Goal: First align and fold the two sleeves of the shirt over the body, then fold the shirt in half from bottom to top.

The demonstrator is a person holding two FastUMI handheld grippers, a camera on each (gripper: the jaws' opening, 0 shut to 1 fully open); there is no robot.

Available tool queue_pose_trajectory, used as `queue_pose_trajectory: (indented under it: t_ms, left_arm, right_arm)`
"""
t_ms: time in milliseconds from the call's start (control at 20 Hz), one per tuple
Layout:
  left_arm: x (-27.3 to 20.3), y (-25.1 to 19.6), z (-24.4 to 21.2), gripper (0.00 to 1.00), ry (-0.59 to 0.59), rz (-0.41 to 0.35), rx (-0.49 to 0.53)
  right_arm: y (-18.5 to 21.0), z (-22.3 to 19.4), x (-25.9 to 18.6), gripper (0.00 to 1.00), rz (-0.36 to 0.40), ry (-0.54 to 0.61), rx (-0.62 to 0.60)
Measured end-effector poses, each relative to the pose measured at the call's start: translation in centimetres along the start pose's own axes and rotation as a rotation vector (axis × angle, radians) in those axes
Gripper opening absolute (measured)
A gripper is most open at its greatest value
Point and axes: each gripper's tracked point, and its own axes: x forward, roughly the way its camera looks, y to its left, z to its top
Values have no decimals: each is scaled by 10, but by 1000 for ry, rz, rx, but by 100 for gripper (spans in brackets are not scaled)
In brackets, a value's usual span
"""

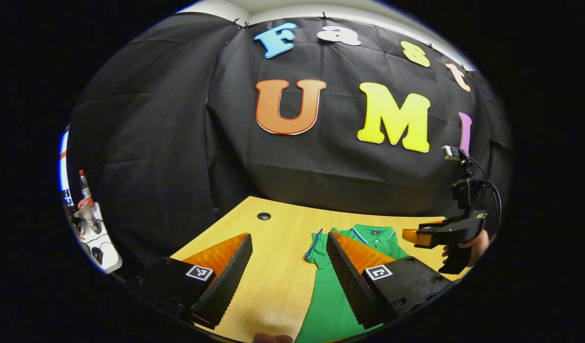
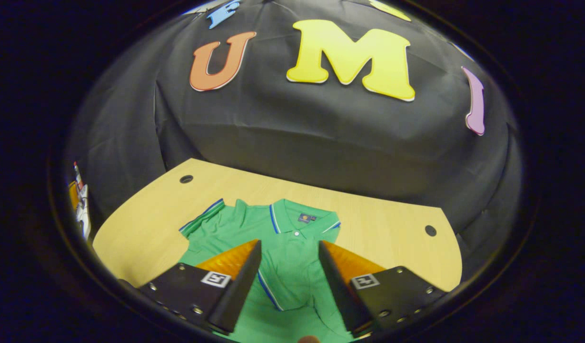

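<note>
The left tool hangs spread and empty over the counter, beside the shirt. The shirt lies flat, collar toward the wall. One sleeve lies out sideways; a trimmed edge across the body looks like the other sleeve folded in (a guess). So the out-lying sleeve seems next: pinch its cuff. The right tool, spread too, hovers mid-shirt. No containers here.

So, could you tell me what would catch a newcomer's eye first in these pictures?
The bright green polo shirt lying on the pale wooden table stands out first, collar toward the black cloth wall; one sleeve already seems folded over the body, the other still spread out. Next come the open right claw poised above it and the open left claw beside the shirt.
</note>
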Motion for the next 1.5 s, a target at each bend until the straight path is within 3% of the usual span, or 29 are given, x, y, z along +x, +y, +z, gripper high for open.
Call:
queue_pose_trajectory:
  t_ms: [50, 300, 550, 850, 1250, 1500]
  left_arm:
    - [4, -3, 1, 100, -3, -19, 11]
    - [39, -25, 8, 100, -8, -150, 83]
    - [86, -55, -1, 100, 14, -308, 63]
    - [163, -72, -44, 98, 86, -415, 28]
    - [257, -67, -152, 96, 319, -413, 40]
    - [277, -76, -164, 85, 349, -430, 87]
  right_arm:
    - [-5, 4, -8, 87, -10, -13, -3]
    - [-18, 26, -65, 87, -27, -87, 7]
    - [-35, 40, -126, 87, -42, -139, 12]
    - [-56, 14, -177, 87, -73, -111, 62]
    - [-90, -46, -186, 87, -159, 18, 161]
    - [-94, -57, -184, 87, -179, 43, 180]
